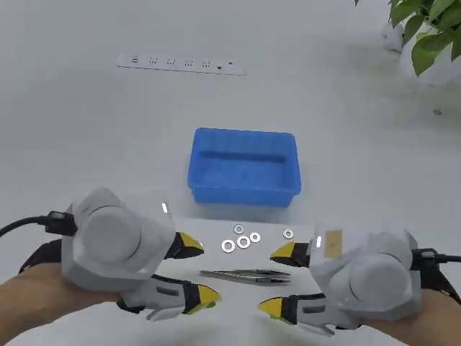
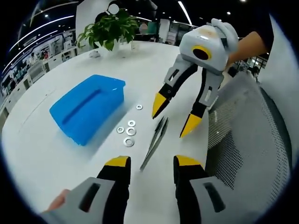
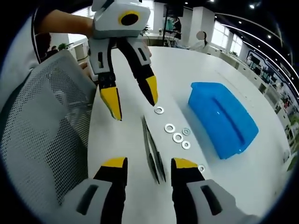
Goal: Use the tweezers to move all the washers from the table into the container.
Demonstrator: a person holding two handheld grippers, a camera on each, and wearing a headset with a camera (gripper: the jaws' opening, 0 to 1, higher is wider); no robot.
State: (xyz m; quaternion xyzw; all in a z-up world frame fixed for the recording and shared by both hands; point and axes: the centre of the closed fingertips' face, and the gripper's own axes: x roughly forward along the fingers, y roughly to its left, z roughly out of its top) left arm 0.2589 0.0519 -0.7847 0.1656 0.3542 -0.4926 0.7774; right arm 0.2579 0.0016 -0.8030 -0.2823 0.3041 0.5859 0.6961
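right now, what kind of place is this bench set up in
Probably an open-plan office or lab: a long white table with a power strip lying on it, a mesh office chair pulled up beside it, and a potted plant at the far end.

The white tabletop [image 1: 86, 130] is broad and matte, evenly lit, with only soft shadows on it. Near its far edge lies a white power strip [image 1: 180, 63], its row of sockets facing up. At the far right corner stands a leafy potted plant [image 1: 425, 29] in a white pot. At the near edge, a grey mesh-backed chair [image 3: 46, 126] stands close against the table. Beyond the table the room opens into a large office with a dark ceiling [image 3: 233, 18], long strip lights [image 2: 184, 11], small spot lamps and white pillars [image 3: 194, 23]. The distant office furniture [image 2: 28, 60] is too small to make out.
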